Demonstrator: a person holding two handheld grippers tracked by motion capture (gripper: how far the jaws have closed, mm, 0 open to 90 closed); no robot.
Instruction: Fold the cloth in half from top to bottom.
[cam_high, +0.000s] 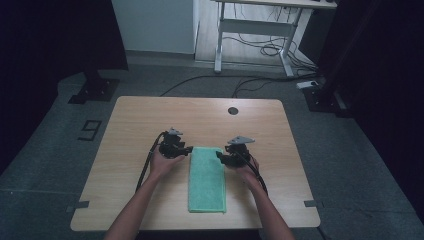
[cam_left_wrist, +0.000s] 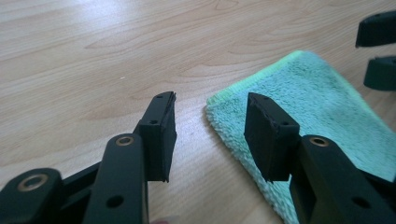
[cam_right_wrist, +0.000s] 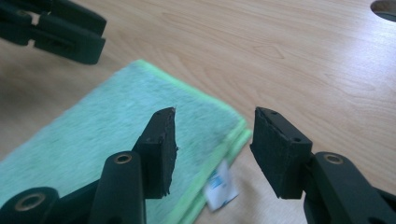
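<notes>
A pale wooden desk (cam_high: 150, 125) stands on grey carpet in a dim room, a cable hole (cam_high: 233, 110) near its far edge. The folded green towel (cam_high: 207, 180) lies toward the near edge, its tag (cam_right_wrist: 219, 189) partly hidden. The left gripper (cam_high: 189, 150) and right gripper (cam_high: 220, 156) flank its far corners, jaws half open, holding nothing.

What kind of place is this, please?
Probably a lab or workshop set up for recording. A small wooden table stands on grey carpet, loose cables run under a desk behind, and a number is taped on the floor.
</notes>
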